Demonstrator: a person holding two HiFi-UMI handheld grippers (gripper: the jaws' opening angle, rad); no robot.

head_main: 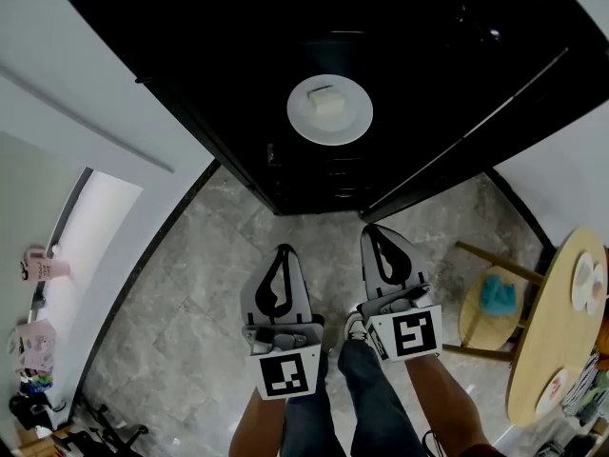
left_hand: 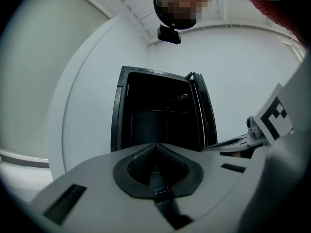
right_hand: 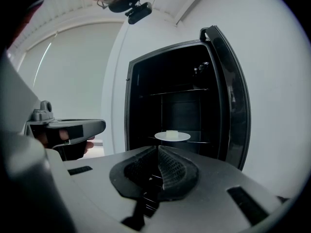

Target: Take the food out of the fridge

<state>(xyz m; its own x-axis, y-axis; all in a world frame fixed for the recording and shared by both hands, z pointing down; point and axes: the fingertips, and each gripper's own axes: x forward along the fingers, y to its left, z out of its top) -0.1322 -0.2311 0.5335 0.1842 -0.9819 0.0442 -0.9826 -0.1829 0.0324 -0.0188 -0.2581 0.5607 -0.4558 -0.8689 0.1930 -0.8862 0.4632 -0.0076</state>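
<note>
A black fridge (head_main: 238,55) stands open in front of me. On a shelf inside sits a white plate (head_main: 354,122) bearing a pale block of food (head_main: 325,100); the right gripper view shows the same plate (right_hand: 182,137) and food (right_hand: 171,132) straight ahead. My left gripper (head_main: 283,251) and right gripper (head_main: 373,229) hover side by side over the floor, short of the fridge, both pointing at it. Each is shut with nothing between its jaws. The left gripper view looks into the dark fridge (left_hand: 155,115); no plate is visible there.
The fridge door (right_hand: 233,96) hangs open on the right. A round wooden table (head_main: 552,331) with dishes and a wooden stool (head_main: 495,298) holding a teal object stand at the right. A window (head_main: 86,227) and clutter lie at the left. The floor is grey stone.
</note>
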